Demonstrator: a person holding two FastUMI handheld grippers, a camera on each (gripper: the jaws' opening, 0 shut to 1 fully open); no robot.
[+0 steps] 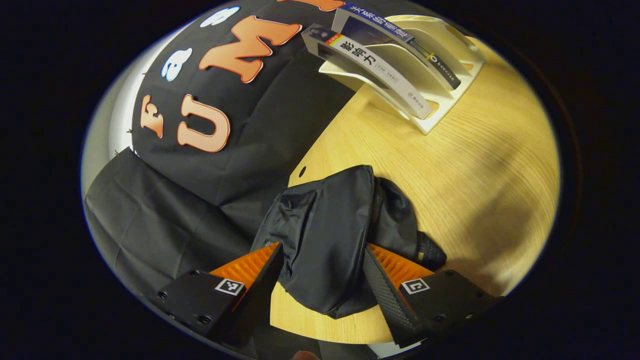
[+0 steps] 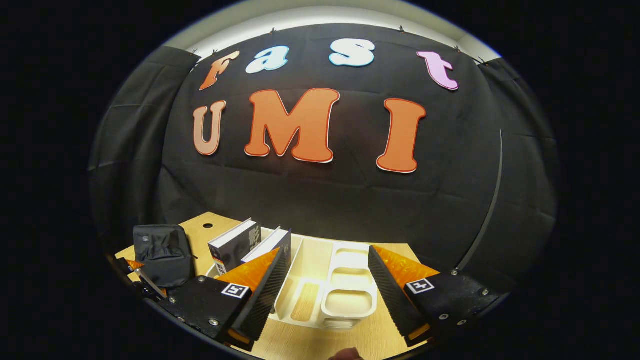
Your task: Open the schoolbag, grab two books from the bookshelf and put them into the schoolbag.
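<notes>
Here, bare table [image 1: 490, 165] stretching between schoolbag [image 1: 330, 235] and white bookshelf [image 1: 440, 75], which stands well apart near the cloth wall. Bag black, slumped, zipper closed, close to the table's edge. Left tool [image 1: 322, 262] spread wide astride it, gripping nothing visibly. Right tool [image 2: 327, 277] wide open before the bookshelf; two books [image 2: 247, 242] leaning in its slots.

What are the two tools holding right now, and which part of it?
Nothing is held. The left tool is open, its fingers either side of the schoolbag on the table. The right tool hangs open in front of the bookshelf.
</notes>
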